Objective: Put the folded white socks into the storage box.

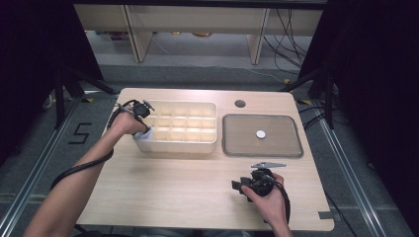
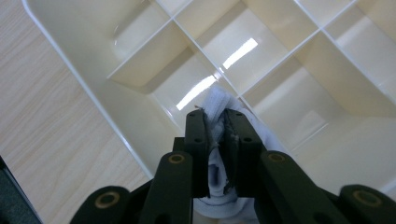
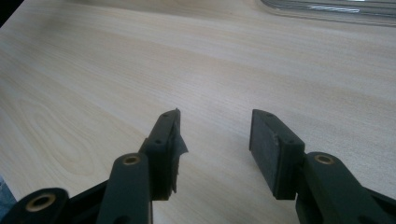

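white cloth held over the divided box

the left gripper [image 2: 215, 133] had its fingers clenched on a bunched piece of white cloth [image 2: 217, 105], which stood up between the pads and hung down behind them. it hovered at the near left corner of the cream divided box [image 1: 210, 146], with the cloth just above one of the corner compartments; in the high view the cloth [image 1: 146, 137] sat right at that corner, at the box's rim.

the right gripper [image 3: 215, 140] rested low over the bare counter [image 3: 93, 84], fingers released and wide apart with nothing between them. well to its far side lay a grey tray [image 1: 296, 150] holding a small white disc [image 1: 260, 134].

the step in hand looked like placing the cloth into a compartment. i could not tell whether it already touched the bottom of the cell. the next move would likely call for lowering the cloth straight down between the thin dividers, keeping clear of the walls, then letting the fingers part so the fabric dropped free without snagging on the pads.
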`<action>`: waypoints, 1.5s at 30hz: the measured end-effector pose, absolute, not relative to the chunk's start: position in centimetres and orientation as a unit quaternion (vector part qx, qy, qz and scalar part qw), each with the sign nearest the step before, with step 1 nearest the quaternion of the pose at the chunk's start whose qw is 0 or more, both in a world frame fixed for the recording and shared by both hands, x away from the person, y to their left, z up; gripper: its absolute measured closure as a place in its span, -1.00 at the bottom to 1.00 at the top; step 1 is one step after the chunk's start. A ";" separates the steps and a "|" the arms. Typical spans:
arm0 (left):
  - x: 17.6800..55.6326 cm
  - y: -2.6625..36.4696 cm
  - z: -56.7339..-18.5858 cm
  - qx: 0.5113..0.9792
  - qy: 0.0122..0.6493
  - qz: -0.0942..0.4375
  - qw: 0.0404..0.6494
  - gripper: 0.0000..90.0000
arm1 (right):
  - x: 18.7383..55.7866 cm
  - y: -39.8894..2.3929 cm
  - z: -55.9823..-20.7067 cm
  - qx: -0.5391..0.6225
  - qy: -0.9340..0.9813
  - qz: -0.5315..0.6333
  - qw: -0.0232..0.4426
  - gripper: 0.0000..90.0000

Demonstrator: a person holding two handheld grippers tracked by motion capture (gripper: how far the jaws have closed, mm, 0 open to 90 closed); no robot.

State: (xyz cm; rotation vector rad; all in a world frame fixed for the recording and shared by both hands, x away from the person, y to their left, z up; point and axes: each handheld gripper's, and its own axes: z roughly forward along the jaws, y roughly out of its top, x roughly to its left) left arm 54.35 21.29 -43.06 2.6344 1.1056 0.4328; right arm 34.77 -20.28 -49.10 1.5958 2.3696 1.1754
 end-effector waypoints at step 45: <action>50.5 22.8 -40.9 0.841 0.430 0.203 0.259 -0.08 | 34.8 -20.9 -48.6 0.517 0.761 0.390 0.045 0.11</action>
